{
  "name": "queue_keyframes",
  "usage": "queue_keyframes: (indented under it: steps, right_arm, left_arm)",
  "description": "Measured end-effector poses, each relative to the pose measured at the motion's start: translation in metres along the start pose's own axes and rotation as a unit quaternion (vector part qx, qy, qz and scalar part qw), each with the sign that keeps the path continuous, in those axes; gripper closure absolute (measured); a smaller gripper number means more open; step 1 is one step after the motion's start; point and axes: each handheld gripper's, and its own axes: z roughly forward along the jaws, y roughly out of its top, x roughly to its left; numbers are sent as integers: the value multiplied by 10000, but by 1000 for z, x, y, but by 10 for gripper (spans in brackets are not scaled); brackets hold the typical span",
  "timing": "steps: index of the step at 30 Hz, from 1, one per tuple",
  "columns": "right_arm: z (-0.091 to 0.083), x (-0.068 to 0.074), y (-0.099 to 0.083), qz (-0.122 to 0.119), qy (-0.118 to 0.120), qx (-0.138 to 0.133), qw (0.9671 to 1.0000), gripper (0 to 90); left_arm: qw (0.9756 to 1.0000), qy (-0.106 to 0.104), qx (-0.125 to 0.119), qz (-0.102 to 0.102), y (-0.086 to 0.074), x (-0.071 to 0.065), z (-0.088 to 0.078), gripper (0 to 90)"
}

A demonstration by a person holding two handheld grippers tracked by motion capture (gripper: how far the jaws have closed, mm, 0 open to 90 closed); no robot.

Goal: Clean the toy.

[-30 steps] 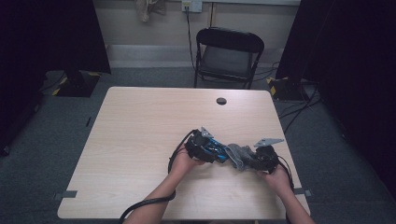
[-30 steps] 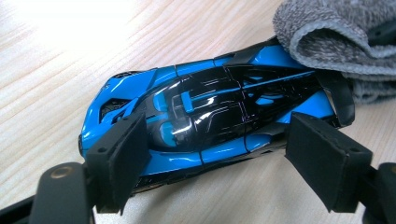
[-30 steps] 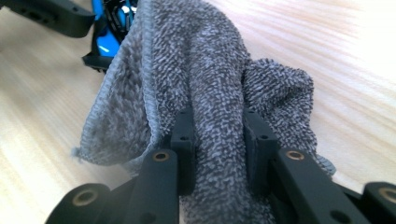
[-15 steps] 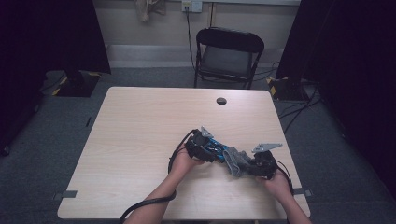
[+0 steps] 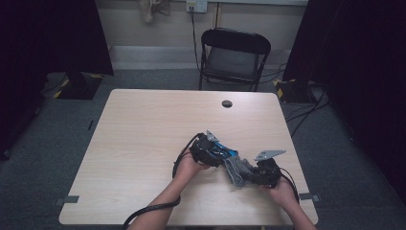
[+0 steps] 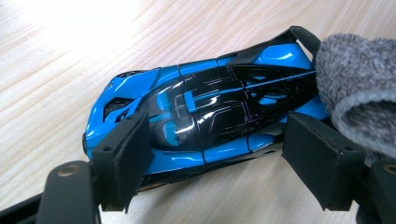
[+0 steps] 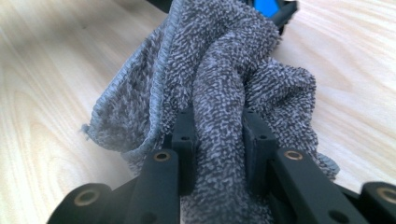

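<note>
while the blue toy car (image 6: 201, 112) is clamped by the left tongs (image 6: 233, 154) and the grey cloth (image 7: 219, 93) is pinched in the right tongs (image 7: 218, 140), the car could be twisted loose by hard wiping.

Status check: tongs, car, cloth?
Left tongs clamp the blue car on the table. Right tongs shut on grey cloth, touching the car's rear. Nothing in the way.

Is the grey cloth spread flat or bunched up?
Bunched up. The grey terry cloth is gathered into thick folds, one fold pinched between the right tool's jaws, its far end against the blue toy car.
</note>
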Motion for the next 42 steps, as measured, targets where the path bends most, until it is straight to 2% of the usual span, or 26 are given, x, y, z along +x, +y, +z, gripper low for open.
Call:
queue_keyframes:
  steps: [8,12,15,21,27,29,32,37,42]
  right_arm:
    - [2,12,1,-222,401,60,9989,710]
    - [-3,16,1,-271,364,28,9990,711]
    - [-10,12,1,-188,322,-77,9993,712]
    - [-31,-11,5,78,-85,-364,9993,711]
    - [-40,-34,14,327,-714,-516,9956,710]
    - [-37,-41,15,389,-909,-488,9939,708]
    - [-29,-49,16,529,-1038,-411,9923,707]
    - [-10,-55,16,650,-1168,-270,9907,705]
    - [2,-52,18,635,-1190,-181,9907,705]
  left_arm:
    - [10000,-73,-36,-30,-1,2,-1,235]
    - [9999,-111,-88,-73,-1,3,-1,236]
    - [9999,-109,-86,-48,-2,3,-1,236]
    - [9999,-111,-87,-40,-2,3,-1,237]
    - [9999,-81,-81,-3,-1,2,-1,236]
    - [9999,-75,-93,1,-2,2,-1,236]
    - [9999,-84,-104,-5,-2,2,-1,234]
    - [9999,-106,-100,-8,-2,2,-1,232]
    - [9998,-133,-117,-22,-2,3,-1,233]
